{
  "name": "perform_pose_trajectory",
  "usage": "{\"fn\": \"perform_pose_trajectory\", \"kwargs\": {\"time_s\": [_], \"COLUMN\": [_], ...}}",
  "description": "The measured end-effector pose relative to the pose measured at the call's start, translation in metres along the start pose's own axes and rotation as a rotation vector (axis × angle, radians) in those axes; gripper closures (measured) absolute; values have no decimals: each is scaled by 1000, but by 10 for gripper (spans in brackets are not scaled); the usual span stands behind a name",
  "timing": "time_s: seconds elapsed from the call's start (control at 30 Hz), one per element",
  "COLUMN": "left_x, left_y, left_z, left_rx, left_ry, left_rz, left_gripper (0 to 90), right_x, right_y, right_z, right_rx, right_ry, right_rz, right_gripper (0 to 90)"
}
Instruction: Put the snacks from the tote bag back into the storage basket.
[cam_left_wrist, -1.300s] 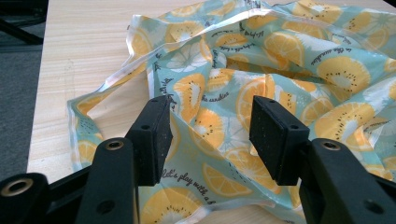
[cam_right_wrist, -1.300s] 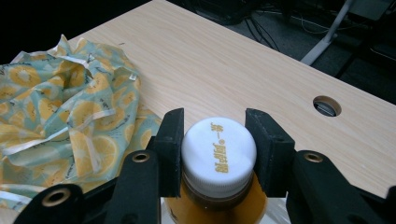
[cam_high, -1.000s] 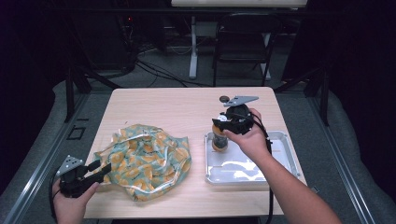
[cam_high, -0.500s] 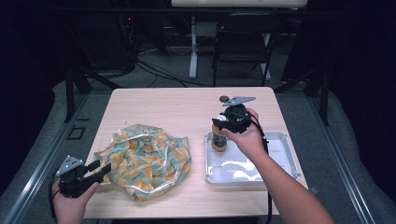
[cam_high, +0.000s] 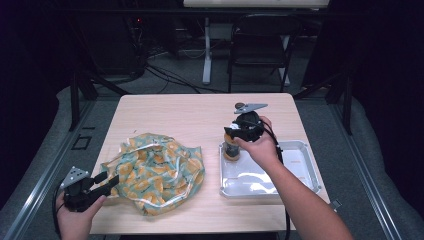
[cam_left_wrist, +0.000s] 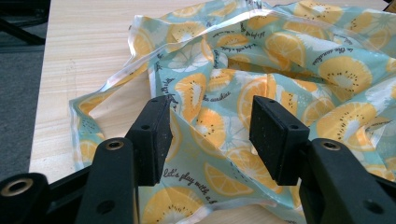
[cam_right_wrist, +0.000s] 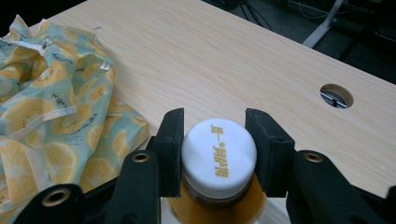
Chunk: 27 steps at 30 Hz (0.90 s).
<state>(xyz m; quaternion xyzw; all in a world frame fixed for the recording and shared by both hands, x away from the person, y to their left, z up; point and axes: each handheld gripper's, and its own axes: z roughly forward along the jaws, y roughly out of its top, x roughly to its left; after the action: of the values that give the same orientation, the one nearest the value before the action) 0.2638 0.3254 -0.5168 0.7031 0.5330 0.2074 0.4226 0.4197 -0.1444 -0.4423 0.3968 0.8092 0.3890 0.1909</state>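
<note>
The right claw (cam_right_wrist: 214, 154) is clamped on the white cap of the orange bottle (cam_high: 231, 149), upright in the tray (cam_high: 300, 150) near the surface's right edge.

Left gripper (cam_high: 102, 183) jaws apart; right gripper (cam_high: 234, 136) jaws clamped.

Table (cam_high: 165, 115): pale wood-grain top, smooth, matt, with a light sheen.

Bag (cam_high: 155, 170): thin, glossy plastic film printed with orange and kiwi slices on pale blue-green; crumpled, clear shiny seams along its edges.

Tray (cam_high: 300, 150): bright metal, smooth, reflective floor, at the table's right edge.

Bottle (cam_right_wrist: 219, 205): clear plastic over an orange-brown fill; cap (cam_right_wrist: 218, 156) of white plastic, smooth and satin, gold lettering on top.

Left gripper (cam_left_wrist: 210, 135) and right gripper (cam_right_wrist: 215, 149): black matt plastic bodies, finely grained rubbery pads, brass-coloured metal eyelets.
</note>
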Motion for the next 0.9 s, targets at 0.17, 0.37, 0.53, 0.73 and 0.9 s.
{"fn": "perform_pose_trajectory", "kwargs": {"time_s": [0.17, 0.37, 0.53, 0.73, 0.9], "left_x": [0, 0, 0, 0, -1], "left_y": [0, 0, 0, 0, 0], "left_z": [0, 0, 0, 0, 1], "left_rx": [0, 1, 1, 1, 1], "left_ry": [0, 0, -1, -1, -2], "left_rz": [1, -1, 1, 0, 2], "left_gripper": [486, 486, 486, 486, 486], "right_x": [-1, 0, 1, 0, -4], "right_y": [1, 0, 0, -2, -3], "right_z": [2, 4, 6, 9, 9], "right_rx": [0, -3, 2, 6, 1], "right_ry": [7, 12, 18, 32, 47], "right_rz": [-1, -11, -18, -31, -32], "right_gripper": [588, 588, 588, 588, 587]}}
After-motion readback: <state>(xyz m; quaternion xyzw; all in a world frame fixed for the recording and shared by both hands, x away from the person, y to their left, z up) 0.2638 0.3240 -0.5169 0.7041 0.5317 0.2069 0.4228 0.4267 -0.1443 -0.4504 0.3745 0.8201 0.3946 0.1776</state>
